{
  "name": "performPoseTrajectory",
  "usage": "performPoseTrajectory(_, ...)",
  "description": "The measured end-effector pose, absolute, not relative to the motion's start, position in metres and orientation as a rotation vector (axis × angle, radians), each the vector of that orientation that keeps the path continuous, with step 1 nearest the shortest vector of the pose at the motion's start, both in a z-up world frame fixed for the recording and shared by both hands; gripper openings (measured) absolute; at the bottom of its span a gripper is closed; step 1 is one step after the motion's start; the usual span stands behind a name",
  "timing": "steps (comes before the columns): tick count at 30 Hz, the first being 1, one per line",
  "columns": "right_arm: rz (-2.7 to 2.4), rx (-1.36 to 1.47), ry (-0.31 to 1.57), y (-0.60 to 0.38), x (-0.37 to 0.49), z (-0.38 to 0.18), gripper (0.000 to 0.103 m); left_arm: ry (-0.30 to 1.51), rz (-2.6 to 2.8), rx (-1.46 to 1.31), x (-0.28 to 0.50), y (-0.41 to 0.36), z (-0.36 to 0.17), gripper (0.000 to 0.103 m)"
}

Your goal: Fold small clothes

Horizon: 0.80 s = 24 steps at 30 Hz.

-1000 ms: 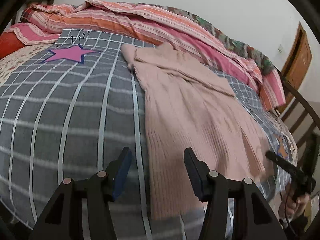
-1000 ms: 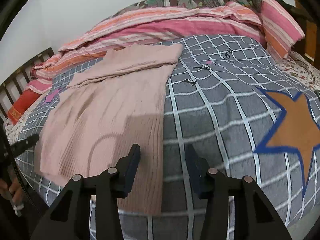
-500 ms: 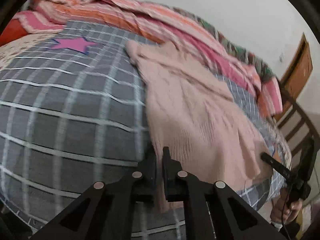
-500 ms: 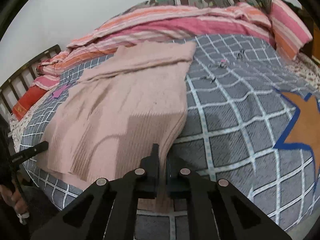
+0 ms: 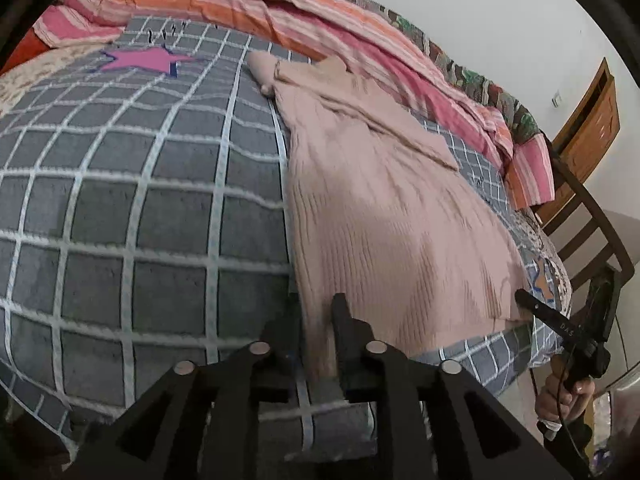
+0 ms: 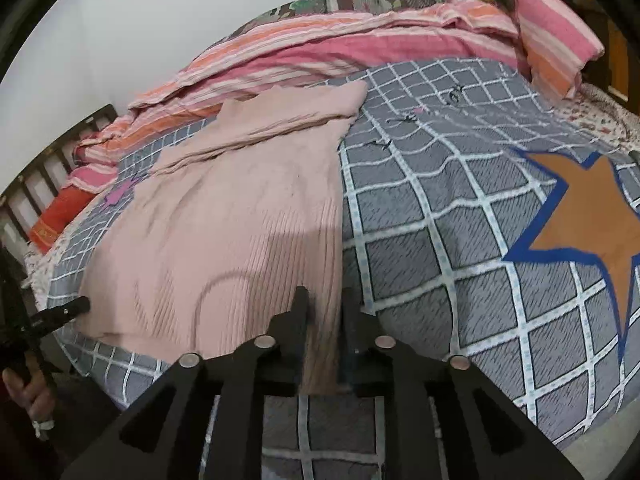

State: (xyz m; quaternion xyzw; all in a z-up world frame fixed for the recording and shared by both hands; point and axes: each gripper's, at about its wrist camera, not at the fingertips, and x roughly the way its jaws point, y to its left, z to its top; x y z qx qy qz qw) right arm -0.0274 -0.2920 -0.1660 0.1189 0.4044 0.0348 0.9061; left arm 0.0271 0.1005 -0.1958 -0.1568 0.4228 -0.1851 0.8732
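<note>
Pink ribbed knit fills both my grips — my left gripper (image 5: 316, 312) and right gripper (image 6: 325, 306), jaws just eased a little, each pinch one hem corner of the single sweater (image 6: 240, 208). It lies on the one grey checked bedspread (image 6: 432, 208) — two stars, striped quilt (image 6: 340, 40) beyond.

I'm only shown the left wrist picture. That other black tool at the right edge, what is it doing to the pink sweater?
Observer: The right gripper grips the pink sweater by its near hem; its jaws have just opened slightly, cloth between them.
Visitor: Anything on the checked blanket beyond it?
Observer: On the checked blanket, a big orange star edged in blue, lying clear of the sweater.
</note>
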Motion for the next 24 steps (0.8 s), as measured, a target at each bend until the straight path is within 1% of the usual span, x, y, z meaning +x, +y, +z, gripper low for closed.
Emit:
performPoseTrajectory(2, 0.093, 0.259, 0.843, -0.290, -0.031, -0.168, 0.032, 0.892, -0.391, -0.314, 0.024, 0.096, -0.198, 0.017)
performPoseTrajectory(4, 0.087, 0.255, 0.839, -0.288, -0.033, -0.170, 0.033, 0.894, -0.382, -0.299, 0.021, 0.092, -0.200, 0.017)
performPoseTrajectory(10, 0.055, 0.221, 0.809, -0.279, -0.032, -0.175, 0.036, 0.875, -0.342, -0.313, 0.025, 0.088, -0.201, 0.017)
performPoseTrajectory(16, 0.060, 0.268, 0.809, -0.284, -0.036, -0.176, 0.037, 0.876, -0.335, -0.295, 0.027, 0.086, -0.202, 0.017)
performPoseTrajectory(17, 0.065, 0.277, 0.818, -0.285, -0.036, -0.176, 0.037, 0.878, -0.337, -0.300, 0.027, 0.087, -0.202, 0.017)
performPoseTrajectory(21, 0.071, 0.289, 0.838, -0.283, -0.040, -0.180, 0.037, 0.892, -0.344, -0.359, 0.029, 0.094, -0.205, 0.009)
performPoseTrajectory(22, 0.062, 0.288, 0.845, -0.283, -0.039, -0.180, 0.034, 0.896, -0.349, -0.369, 0.029, 0.094, -0.205, 0.008)
performPoseTrajectory(24, 0.083, 0.301, 0.859, -0.283, -0.037, -0.179, 0.009, 0.894, -0.358, -0.383, 0.028, 0.095, -0.205, 0.007)
